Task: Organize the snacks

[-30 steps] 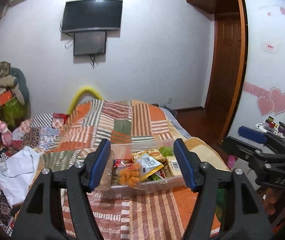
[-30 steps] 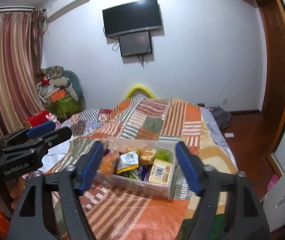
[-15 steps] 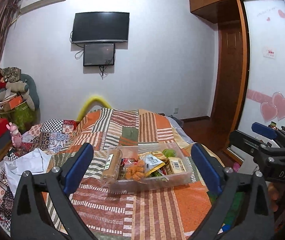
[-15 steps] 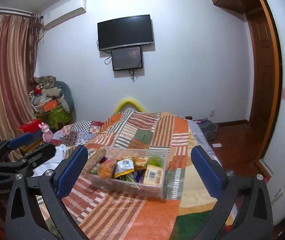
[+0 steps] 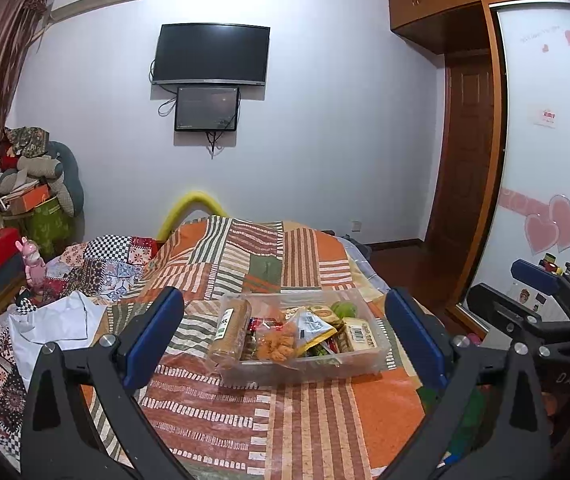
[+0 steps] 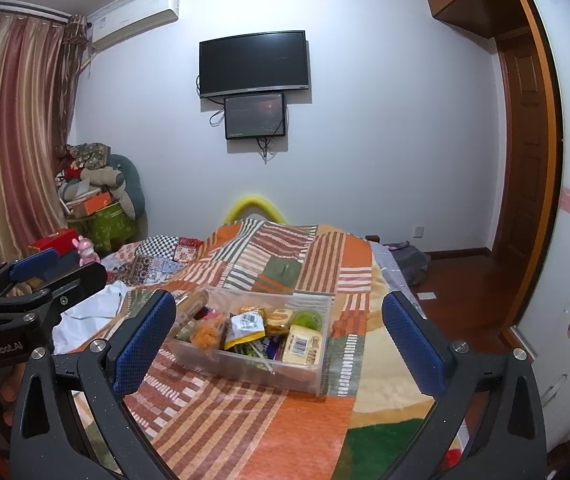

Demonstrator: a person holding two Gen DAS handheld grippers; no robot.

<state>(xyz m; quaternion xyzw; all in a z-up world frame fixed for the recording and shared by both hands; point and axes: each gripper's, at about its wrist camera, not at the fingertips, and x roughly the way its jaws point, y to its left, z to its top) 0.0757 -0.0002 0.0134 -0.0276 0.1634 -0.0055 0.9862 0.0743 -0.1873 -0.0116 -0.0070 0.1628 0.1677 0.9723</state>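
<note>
Both grippers hang above the near end of the bed with their jaws spread wide and nothing between them. The left gripper [image 5: 285,336] and the right gripper [image 6: 279,334] each frame the same thing: a clear plastic bin [image 5: 359,364] resting on the patchwork bedspread [image 5: 317,420], ahead of and below both tools and clear of their fingertips.

The snacks lie inside the bin. Seen from the left gripper, a tall tube of biscuits [image 5: 231,330] leans at the bin's left end, with a bag of orange puffed pieces [image 5: 279,346] just beside it, a yellow-edged packet [image 5: 313,328] lying over the middle, a pale barcoded pack [image 5: 359,336] toward the right end, and a green item [image 5: 345,309] at the far right corner. No snack shows loose on the bedspread around the bin.

As a judgement, the scene fits two readings: the snacks gathered and the grippers standing off, or a jumbled bin waiting to be sorted, since the packets overlap and tilt rather than sit in rows. The pictures do not settle which. Any further grasp would call for a descent toward the bin, and the thin crinkly packets would need a pinch on an edge; the leaning tube looks likely to roll if nudged.
</note>
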